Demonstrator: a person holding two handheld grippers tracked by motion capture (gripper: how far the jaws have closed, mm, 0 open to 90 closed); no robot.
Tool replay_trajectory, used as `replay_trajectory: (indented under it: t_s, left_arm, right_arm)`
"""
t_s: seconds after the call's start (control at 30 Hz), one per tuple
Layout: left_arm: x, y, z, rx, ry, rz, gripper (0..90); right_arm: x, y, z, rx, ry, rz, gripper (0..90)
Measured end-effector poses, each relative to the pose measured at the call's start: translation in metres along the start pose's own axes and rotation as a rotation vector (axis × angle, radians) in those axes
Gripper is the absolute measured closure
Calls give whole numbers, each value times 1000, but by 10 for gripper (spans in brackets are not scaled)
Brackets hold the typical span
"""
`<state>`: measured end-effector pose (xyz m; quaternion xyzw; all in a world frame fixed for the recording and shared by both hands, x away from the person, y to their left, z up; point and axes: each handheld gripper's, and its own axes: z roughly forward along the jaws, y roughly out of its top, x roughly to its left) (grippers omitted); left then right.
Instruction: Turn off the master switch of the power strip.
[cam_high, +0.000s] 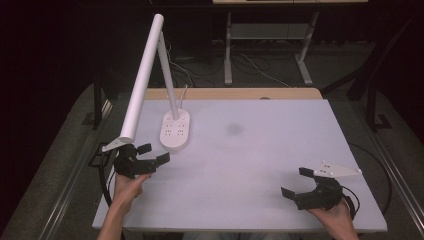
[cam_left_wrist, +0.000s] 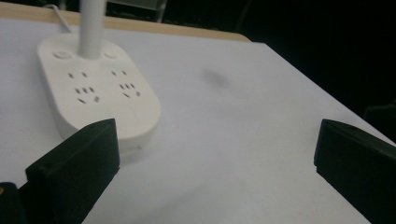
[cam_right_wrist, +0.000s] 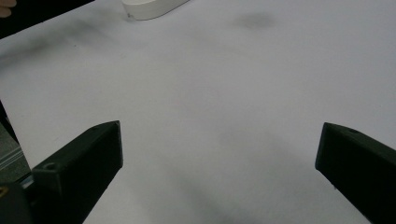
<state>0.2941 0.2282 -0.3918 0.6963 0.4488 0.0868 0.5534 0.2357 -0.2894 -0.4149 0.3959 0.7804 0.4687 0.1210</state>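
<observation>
Left hand-held gripper (cam_high: 151, 154) gapes wide, empty, just beside the lamp base (cam_high: 175, 131) (apparently not touching); right hand-held gripper (cam_high: 297, 182) also wide.

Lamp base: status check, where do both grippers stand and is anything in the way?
Left gripper open, empty, just short of lamp base. Right gripper open, empty, at table's near right. Nothing between left gripper and base.

Left gripper (cam_high: 152, 154): jaws spread wide, nothing between them, pointing forward and right; held by left hand (cam_high: 128, 187), forearm entering from below. Right gripper (cam_high: 296, 181): jaws wide apart, empty, pointing left; right hand (cam_high: 336, 214) behind it.
</observation>
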Motion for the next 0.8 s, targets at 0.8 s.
replay_trajectory:
  t_s: [0.8]
  left_arm:
    - [-35,-49,14,102,-100,109,0]
  right_arm:
    - [3,0,-5,-16,2,-11,3]
